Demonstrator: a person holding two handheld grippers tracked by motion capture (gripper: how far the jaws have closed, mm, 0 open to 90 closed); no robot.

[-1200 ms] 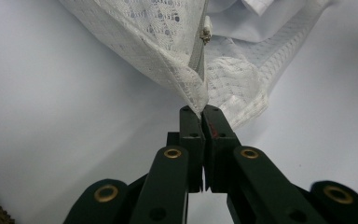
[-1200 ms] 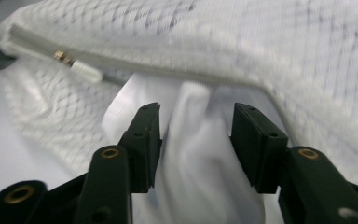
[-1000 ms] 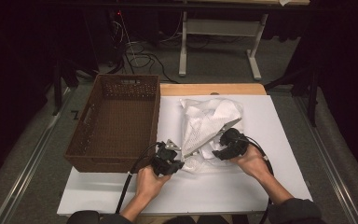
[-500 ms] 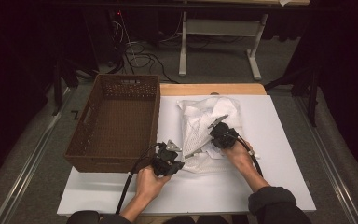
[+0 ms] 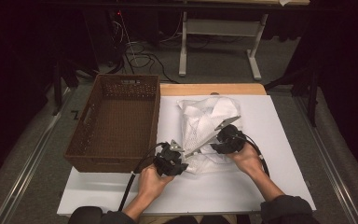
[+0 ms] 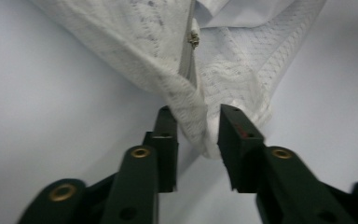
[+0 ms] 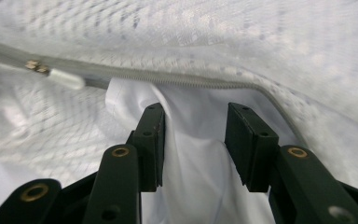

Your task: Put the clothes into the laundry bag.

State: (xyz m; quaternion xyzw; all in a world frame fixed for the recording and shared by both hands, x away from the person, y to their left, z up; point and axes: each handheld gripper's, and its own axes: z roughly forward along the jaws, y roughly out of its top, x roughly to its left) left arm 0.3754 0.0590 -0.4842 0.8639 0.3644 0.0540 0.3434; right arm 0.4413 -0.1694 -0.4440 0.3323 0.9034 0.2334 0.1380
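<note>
Since a sec ago the right hand-held gripper (image 5: 220,141) shifted left, further onto the mesh laundry bag (image 5: 205,122); jaws just reopened, spread around the white cloth (image 7: 193,140) inside. Left hand-held gripper (image 5: 179,163) jaws just opened, bag's near corner between them, pads not pressing. Bag lies mid-desk (image 5: 279,140), right of the basket (image 5: 116,121). Soft, light, floppy; probably best grabbed at the zipper (image 7: 168,77) hem.

In the high view, the person's forearms are cut off by the bottom edge, and the near end of the white mesh laundry bag (image 5: 209,126) is hidden behind the right gripper (image 5: 221,140) and the left gripper (image 5: 179,161). In the left gripper view, the bag's corner (image 6: 205,107) runs off the top edge. In the right gripper view, the zip pull (image 7: 51,72) is blurred, and the white cloth (image 7: 196,154) inside the bag is mostly covered by mesh.
</note>
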